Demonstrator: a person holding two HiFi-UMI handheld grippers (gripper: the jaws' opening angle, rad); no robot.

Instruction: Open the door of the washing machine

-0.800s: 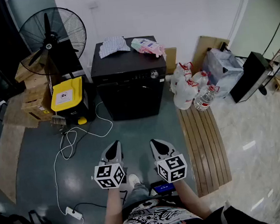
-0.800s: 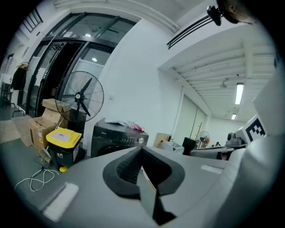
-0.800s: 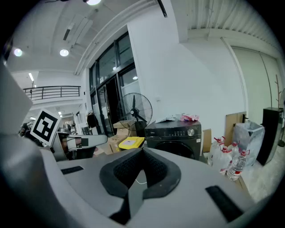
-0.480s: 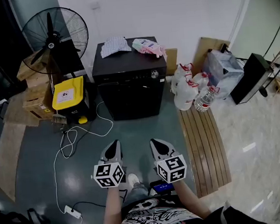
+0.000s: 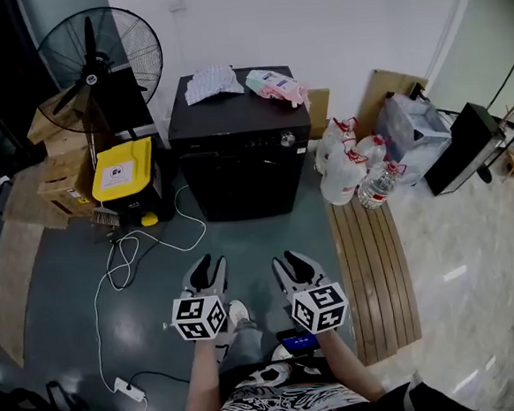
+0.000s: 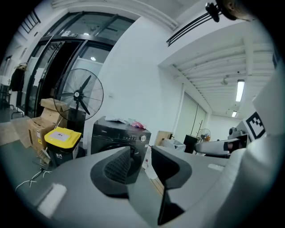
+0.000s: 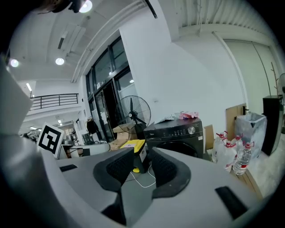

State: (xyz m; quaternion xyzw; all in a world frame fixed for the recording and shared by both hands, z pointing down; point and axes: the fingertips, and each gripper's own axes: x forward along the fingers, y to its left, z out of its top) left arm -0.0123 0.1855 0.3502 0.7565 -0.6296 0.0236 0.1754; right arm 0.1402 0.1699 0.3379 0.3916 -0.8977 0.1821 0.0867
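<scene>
Two grippers: held low and side by side over the floor, both aimed at the machine and well apart from it.
Fan (image 5: 95, 58): far left, beside a yellow-lidded bin (image 5: 121, 171).
Left gripper (image 5: 207, 268): fingers narrowly apart, nothing between them.
Washing machine (image 5: 235, 149): dark front-loader against the white wall, straight ahead of both grippers; a cloth (image 5: 212, 81) and a pink packet (image 5: 274, 85) lie on top.
Door (image 5: 237, 182): looks shut, flush with the front; I cannot make out its handle from here.
Right gripper (image 5: 294, 261): fingers set wider, also empty.
Water bottles (image 5: 351, 166): just right of the machine, at the head of a wooden slat board (image 5: 377, 262).
Step in hand: the approach; no contact with the door yet.
Next move: likely close the distance, drop one gripper to door height, find the edge or recess, catch it with the fingers, then pull outward along the hinge swing.
</scene>
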